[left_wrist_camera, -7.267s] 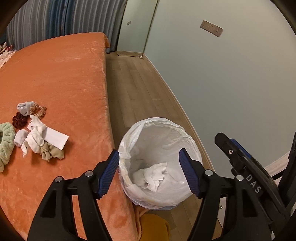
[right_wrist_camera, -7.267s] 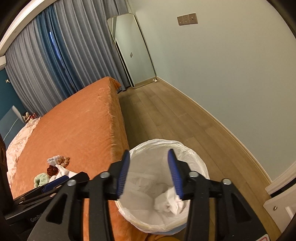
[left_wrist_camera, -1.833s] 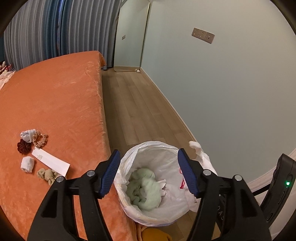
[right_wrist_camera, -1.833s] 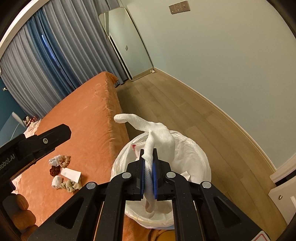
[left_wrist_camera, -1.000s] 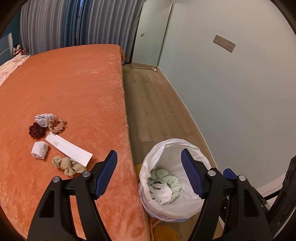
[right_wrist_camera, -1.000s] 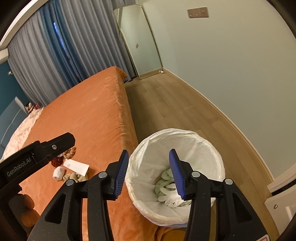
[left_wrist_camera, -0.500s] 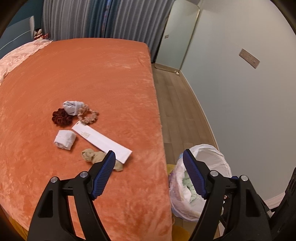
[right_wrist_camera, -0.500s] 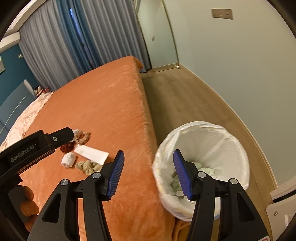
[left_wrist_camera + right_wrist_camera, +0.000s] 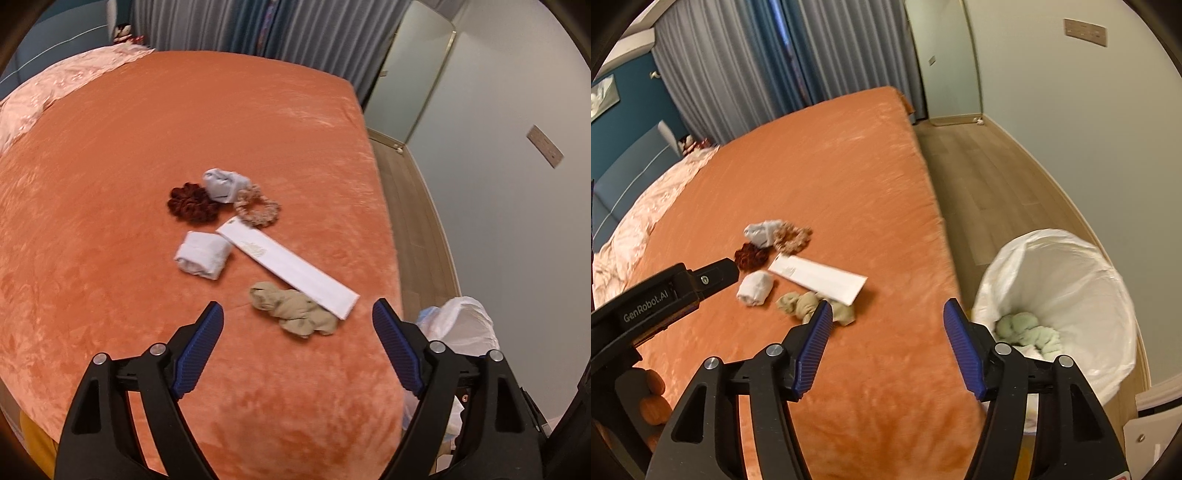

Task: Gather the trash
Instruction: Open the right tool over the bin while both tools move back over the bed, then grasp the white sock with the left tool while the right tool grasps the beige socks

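While both grippers' jaws are opening with nothing between them, the left gripper does best to straddle the beige crumpled cloth on the orange bed before carrying it to the lined trash bin, leaving the right gripper clear.

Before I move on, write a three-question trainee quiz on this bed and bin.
1. True or false: the paper strip lies flat on the orange bed.
2. What sits in the bin?
A. a green cloth
B. a shoe
C. nothing
3. Fill in: the item nearest the left gripper is the ____ rag.

Key: 1 true. 2 A, the green cloth rests at the bottom. 3 tan. Both the left gripper and the right gripper are opening with nothing between their fingers.
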Motion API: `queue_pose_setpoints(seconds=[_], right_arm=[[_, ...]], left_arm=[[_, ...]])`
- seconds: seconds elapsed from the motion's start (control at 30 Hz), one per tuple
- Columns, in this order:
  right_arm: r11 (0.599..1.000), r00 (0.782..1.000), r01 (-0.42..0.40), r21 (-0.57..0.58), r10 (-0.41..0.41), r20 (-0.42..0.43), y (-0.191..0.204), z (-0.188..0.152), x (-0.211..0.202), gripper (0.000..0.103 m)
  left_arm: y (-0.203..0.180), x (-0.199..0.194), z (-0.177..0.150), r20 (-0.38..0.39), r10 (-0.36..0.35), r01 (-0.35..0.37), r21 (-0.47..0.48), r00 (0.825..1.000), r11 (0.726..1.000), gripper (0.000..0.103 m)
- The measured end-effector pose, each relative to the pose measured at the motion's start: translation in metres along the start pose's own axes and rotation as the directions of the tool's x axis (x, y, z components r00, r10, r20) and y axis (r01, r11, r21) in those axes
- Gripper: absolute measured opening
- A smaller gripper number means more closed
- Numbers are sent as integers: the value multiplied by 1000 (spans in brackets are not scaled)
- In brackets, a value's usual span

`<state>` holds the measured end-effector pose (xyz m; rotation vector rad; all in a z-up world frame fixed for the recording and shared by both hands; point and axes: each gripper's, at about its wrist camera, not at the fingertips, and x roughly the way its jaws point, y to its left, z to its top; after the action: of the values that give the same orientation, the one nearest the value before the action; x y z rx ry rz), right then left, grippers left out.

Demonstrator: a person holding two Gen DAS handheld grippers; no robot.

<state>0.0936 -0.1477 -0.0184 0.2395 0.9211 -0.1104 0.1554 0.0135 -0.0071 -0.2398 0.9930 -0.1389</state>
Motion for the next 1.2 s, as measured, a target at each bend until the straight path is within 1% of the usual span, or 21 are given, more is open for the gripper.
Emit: queue_pose_setpoints(seconds=[0.17, 0.37, 0.6, 0.8, 0.9, 1.03, 1.1, 1.13, 1.17, 1.2], right_arm=[[999, 999, -18, -35, 17, -46, 27, -7, 26, 61], [997, 994, -43, -68, 36, -102, 57, -16, 60, 61], [994, 988, -61, -91, 47, -148, 85, -16, 104, 61], [995, 982, -47, -93, 29, -185, 96, -12, 141, 61], [995, 980, -39, -88, 21, -199, 97, -11, 154, 61], [997, 975, -31, -77, 13, -221, 97, -11, 171, 61], [997, 974, -31, -73, 14, -228, 96, -11, 176, 59], [997, 973, -33, -67, 17, -232, 96, -11, 179, 58], [997, 972, -36, -62, 20, -234, 95, -11, 181, 57], [998, 972, -39, -57, 25, -235, 94, -11, 183, 57]], left_arm=[[43, 14, 0, -25, 58, -58, -39, 998, 998, 80], [86, 34, 2, -57, 113, -116, -62, 992, 991, 80], [115, 66, 11, -89, 152, -158, -58, 984, 986, 84], [124, 102, 26, -139, 130, -137, -44, 982, 990, 84], [124, 118, 33, -155, 98, -107, -48, 983, 993, 85], [122, 143, 40, -189, 85, -95, -47, 978, 994, 86], [119, 152, 42, -203, 84, -94, -41, 976, 995, 86], [118, 157, 43, -207, 83, -94, -40, 975, 995, 83], [118, 160, 44, -215, 78, -88, -40, 974, 995, 75], [117, 165, 44, -225, 69, -80, -40, 972, 996, 70]])
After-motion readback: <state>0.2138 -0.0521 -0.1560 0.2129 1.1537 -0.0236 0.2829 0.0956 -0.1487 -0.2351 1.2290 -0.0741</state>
